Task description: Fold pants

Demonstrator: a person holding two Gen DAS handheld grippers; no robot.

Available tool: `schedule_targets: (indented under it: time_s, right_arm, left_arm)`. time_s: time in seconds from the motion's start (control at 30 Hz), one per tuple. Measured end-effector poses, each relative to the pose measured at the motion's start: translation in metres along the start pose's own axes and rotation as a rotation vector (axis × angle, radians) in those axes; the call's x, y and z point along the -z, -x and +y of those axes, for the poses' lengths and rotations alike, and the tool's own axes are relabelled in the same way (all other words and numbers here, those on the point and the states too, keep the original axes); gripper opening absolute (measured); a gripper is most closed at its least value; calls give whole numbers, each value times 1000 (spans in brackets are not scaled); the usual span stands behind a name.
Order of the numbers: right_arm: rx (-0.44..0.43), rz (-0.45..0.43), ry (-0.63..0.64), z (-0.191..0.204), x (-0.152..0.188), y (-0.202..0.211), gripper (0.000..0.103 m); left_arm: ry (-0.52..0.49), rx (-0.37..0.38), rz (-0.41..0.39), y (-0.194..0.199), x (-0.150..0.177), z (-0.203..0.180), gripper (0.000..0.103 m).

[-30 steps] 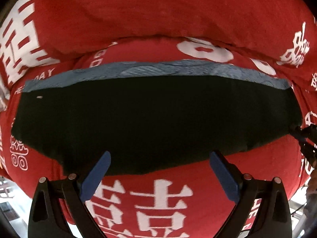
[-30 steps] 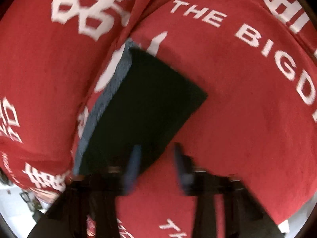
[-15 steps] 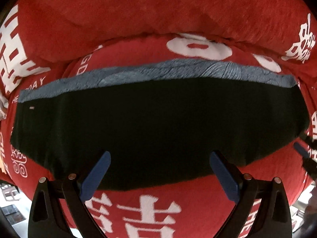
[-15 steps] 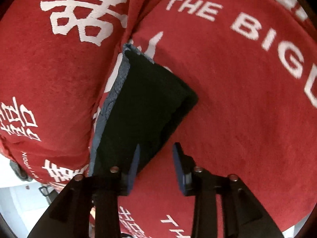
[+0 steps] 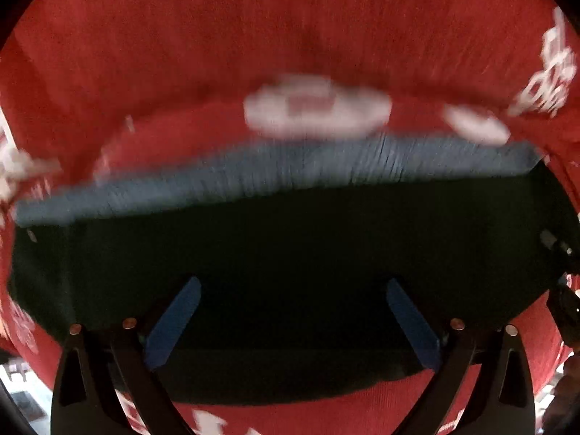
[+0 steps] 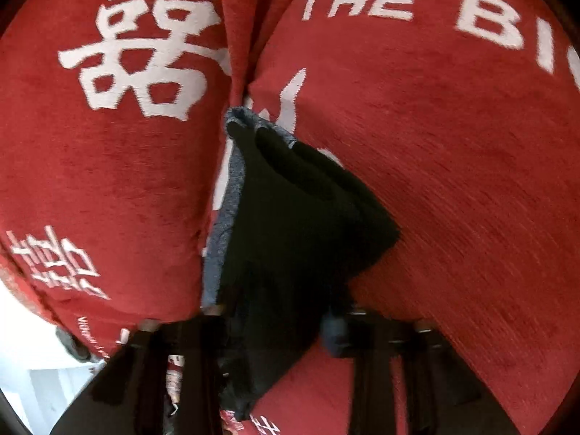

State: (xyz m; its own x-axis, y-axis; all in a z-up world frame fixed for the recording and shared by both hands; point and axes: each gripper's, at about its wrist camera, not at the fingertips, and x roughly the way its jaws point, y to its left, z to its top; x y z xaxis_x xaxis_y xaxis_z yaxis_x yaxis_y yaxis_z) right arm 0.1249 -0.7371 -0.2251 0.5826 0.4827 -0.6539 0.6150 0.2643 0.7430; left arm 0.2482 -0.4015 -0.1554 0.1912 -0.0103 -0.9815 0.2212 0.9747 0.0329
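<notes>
Now the black pants (image 5: 290, 261) lie folded on a red cover (image 5: 290, 36) with white printed characters and letters. A grey-blue waistband strip (image 5: 275, 177) runs along the far edge of the pants in the left wrist view, which is blurred. The left gripper (image 5: 290, 319) stands wide apart: its two blue pads (image 5: 174, 322) are far from each other, above the dark cloth, and nothing is between them. At the right edge of this view the dark tip of the right gripper (image 5: 560, 253) sits at the end of the pants.

From the right wrist view, the pants (image 6: 290, 239) are bunched and lifted at the near corner, with the grey-blue strip (image 6: 221, 239) on the left side, close to the crease between two red cushions (image 6: 108, 181). The right gripper (image 6: 279, 319) has black cloth filling the space between its fingers, and one blue pad (image 6: 335, 330) shows at the right of the cloth. The other finger is hidden behind the cloth, so the grip seems closed on the pants.
</notes>
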Motion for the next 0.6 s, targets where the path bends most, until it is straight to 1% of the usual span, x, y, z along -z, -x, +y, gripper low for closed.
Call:
schedule_targets:
  time_s: [0.03, 0.07, 0.1, 0.17, 0.23, 0.27, 0.3, 0.37, 0.4, 0.43, 0.5, 0.53, 0.6]
  right_arm:
    - [-5, 0, 29, 7, 0, 4, 15]
    - [-8, -1, 77, 18, 2, 8, 14]
    - [-8, 0, 132, 29, 7, 16, 14]
    - [2, -5, 231, 52, 14, 23, 14]
    - [10, -10, 329, 75, 24, 29, 14]
    - [12, -4, 374, 88, 30, 29, 14]
    - [19, -1, 423, 100, 38, 28, 14]
    - [39, -4, 491, 117, 48, 28, 14]
    - [55, -13, 536, 129, 56, 29, 14]
    - [64, -18, 556, 135, 62, 29, 14]
    - [87, -23, 603, 151, 74, 29, 14]
    - [105, -29, 642, 163, 86, 27, 14]
    - [138, -31, 718, 184, 110, 20, 14]
  left_arm:
    - [-17, -15, -45, 8, -8, -2, 103]
    - [-24, -20, -73, 11, -15, -4, 103]
    - [-27, -19, -76, 8, -21, -7, 103]
    - [-38, -32, -21, -16, -27, -19, 103]
    - [-85, -35, 68, -48, -23, -36, 103]
    - [-56, -23, 8, -47, -20, -37, 103]
    - [-44, -12, 5, -46, -19, -36, 103]
    - [-31, 31, 48, -42, -22, -26, 103]
    - [-29, 32, 55, -36, -21, -18, 103]
    - [-29, 24, 41, -30, -20, -11, 103]
    - [-30, 23, -18, -9, -17, 14, 103]
    - [-27, 27, -43, 2, -14, 30, 103]
    - [-15, 25, -63, 16, -6, 62, 103]
